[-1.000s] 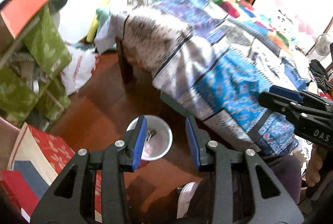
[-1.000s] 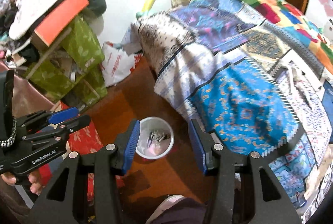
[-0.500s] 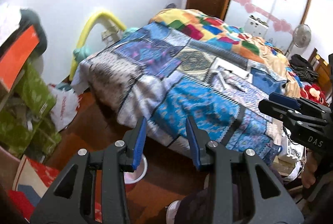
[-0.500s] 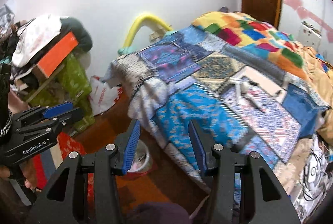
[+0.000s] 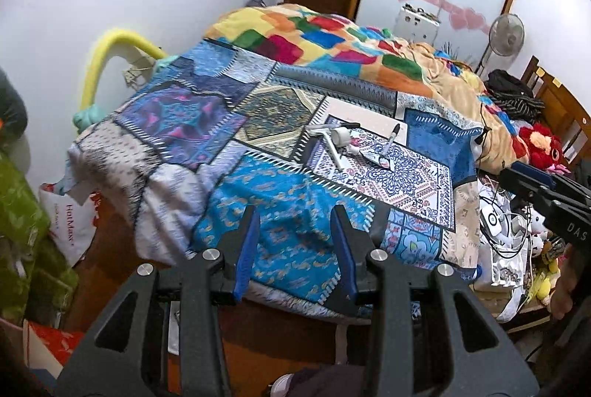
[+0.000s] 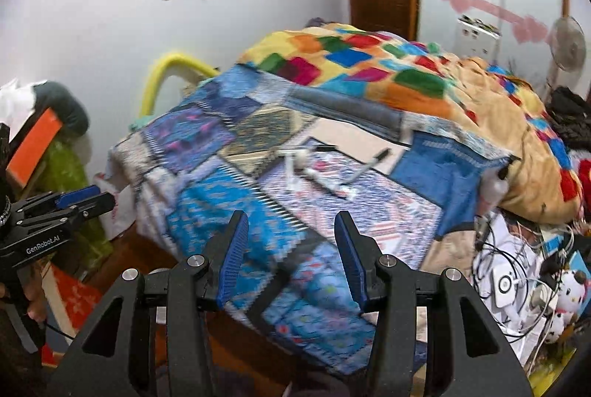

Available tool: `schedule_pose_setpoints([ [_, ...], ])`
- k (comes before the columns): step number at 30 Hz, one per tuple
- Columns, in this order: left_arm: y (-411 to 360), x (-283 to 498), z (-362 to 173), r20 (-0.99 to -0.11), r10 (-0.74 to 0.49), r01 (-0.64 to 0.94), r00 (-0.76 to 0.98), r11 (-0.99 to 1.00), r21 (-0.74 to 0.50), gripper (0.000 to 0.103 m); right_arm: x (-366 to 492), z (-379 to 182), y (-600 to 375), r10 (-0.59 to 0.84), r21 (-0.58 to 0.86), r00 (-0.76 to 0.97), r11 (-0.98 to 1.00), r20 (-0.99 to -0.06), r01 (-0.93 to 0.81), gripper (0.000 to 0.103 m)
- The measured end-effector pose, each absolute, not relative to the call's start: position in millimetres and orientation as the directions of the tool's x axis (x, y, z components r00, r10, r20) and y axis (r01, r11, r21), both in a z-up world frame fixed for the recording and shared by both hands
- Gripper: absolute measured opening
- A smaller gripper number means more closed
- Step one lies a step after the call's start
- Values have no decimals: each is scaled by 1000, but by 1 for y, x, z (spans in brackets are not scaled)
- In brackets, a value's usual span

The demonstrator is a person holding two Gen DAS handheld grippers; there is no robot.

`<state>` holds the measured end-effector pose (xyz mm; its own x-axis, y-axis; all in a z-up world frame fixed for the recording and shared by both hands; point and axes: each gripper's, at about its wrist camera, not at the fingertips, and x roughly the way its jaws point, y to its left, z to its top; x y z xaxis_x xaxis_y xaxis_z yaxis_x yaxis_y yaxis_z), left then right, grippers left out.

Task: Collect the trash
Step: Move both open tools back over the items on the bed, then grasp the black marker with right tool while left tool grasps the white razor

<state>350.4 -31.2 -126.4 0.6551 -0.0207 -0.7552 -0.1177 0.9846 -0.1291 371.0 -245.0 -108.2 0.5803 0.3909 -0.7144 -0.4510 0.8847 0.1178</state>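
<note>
**Both grippers over bed edge, nothing held**

Left wrist view: left gripper (image 5: pixel 294 251) w/ blue pads parted, nothing btwn them, above the patchwork bedspread (image 5: pixel 288 249). Trash lies mid-bed on the patterned white-blue patch: a white crumpled roll-like piece (image 5: pixel 341 135) next to a thin white stick (image 5: pixel 331 153), plus a black-capped marker (image 5: pixel 392 138) leaning across a white board (image 5: pixel 369 118). Right gripper (image 5: pixel 543 188) shows at right edge, side-on.

Right wrist view: blurred. Right gripper (image 6: pixel 290 255) also parted, empty, over same bedspread (image 6: pixel 229 197). Trash bits (image 6: pixel 301 162) visible further up bed, small, white. Left gripper (image 6: pixel 74 203) at left edge.
</note>
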Motion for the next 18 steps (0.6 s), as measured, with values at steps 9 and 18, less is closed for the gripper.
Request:
schedule_pose_setpoints([
  [9,-47,427,-167,-798,-67,-72,598,988,-137,39,435,-149,-277,355,177,545,919,-759,-352,45],
  [18,-57,500,-216,-832,-101,-19,546,991,-133,39,494,-202,-277,345,232,477,931,-809,-281,45],
])
